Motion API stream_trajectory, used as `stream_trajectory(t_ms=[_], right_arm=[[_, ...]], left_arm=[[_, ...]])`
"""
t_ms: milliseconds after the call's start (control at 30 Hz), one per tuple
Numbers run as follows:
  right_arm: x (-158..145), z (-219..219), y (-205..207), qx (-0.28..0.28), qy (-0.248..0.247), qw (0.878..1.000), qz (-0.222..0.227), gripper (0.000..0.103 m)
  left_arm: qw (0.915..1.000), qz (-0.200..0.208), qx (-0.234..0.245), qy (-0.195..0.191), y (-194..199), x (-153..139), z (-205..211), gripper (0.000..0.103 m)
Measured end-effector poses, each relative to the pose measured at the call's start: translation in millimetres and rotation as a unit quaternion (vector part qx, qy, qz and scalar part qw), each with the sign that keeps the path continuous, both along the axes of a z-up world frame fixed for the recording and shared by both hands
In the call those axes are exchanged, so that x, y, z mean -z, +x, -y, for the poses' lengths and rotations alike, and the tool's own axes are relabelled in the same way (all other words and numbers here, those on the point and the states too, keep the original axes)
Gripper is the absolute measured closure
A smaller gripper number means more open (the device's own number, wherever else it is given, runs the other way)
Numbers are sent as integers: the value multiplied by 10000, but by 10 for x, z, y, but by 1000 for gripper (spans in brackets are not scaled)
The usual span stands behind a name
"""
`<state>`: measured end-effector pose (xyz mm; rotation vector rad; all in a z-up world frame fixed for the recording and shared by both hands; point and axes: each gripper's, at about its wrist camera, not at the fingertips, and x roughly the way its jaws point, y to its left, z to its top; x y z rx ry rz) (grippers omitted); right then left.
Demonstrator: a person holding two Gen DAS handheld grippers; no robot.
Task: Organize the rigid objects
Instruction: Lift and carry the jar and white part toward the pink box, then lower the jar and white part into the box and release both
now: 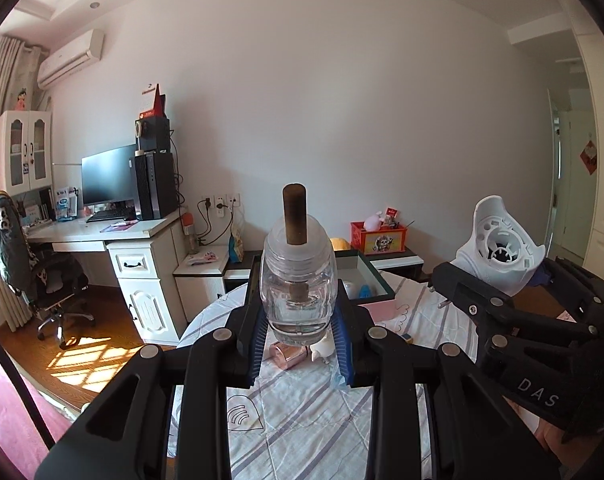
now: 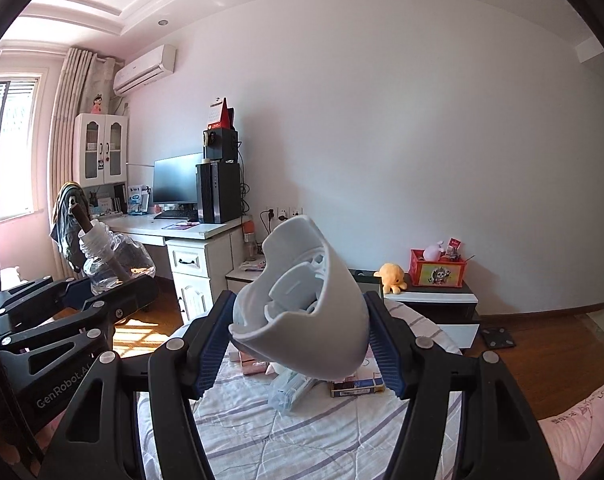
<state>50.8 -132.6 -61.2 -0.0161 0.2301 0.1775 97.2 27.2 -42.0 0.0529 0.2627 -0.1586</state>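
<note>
My left gripper (image 1: 301, 330) is shut on a clear liquid bottle (image 1: 298, 280) with a dark brown wick standing out of its neck, held upright above the table. The same bottle (image 2: 116, 264) shows tilted at the left of the right wrist view. My right gripper (image 2: 298, 344) is shut on a white plastic heater shell (image 2: 302, 300), hollow side facing up and left. That shell (image 1: 498, 248) appears at the right of the left wrist view, held at about the same height as the bottle. Both are raised over a round table with a striped cloth (image 1: 302, 400).
On the cloth lie a pink bottle (image 1: 284, 354), a small white piece (image 1: 322, 350), a clear plastic packet (image 2: 290, 392) and a dark flat box (image 2: 356, 387). A dark open tray (image 1: 366, 280) sits at the table's far side. A white desk (image 1: 114, 236) stands left, a low cabinet (image 2: 434, 300) behind.
</note>
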Motion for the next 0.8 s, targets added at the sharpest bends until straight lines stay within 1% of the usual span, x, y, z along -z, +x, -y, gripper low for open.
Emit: stream_trajectory(t_ms=[200, 367, 500, 633, 800], right_arm=[[-3, -24, 1, -25, -34, 10000, 17, 38], [90, 55, 127, -67, -39, 10000, -55, 38], [119, 43, 309, -94, -93, 9998, -170, 38], [163, 70, 590, -80, -157, 9994, -285, 38], [238, 157, 1086, -39, -191, 9987, -476, 38]], left_arm=[[10000, 27, -61, -44, 14, -3, -45, 74], [9999, -28, -93, -31, 122, 51, -59, 74], [9998, -111, -182, 41, 332, 88, -49, 74], [9993, -187, -292, 154, 628, 132, -55, 74], [9978, -401, -394, 344, 1185, 218, -48, 74]])
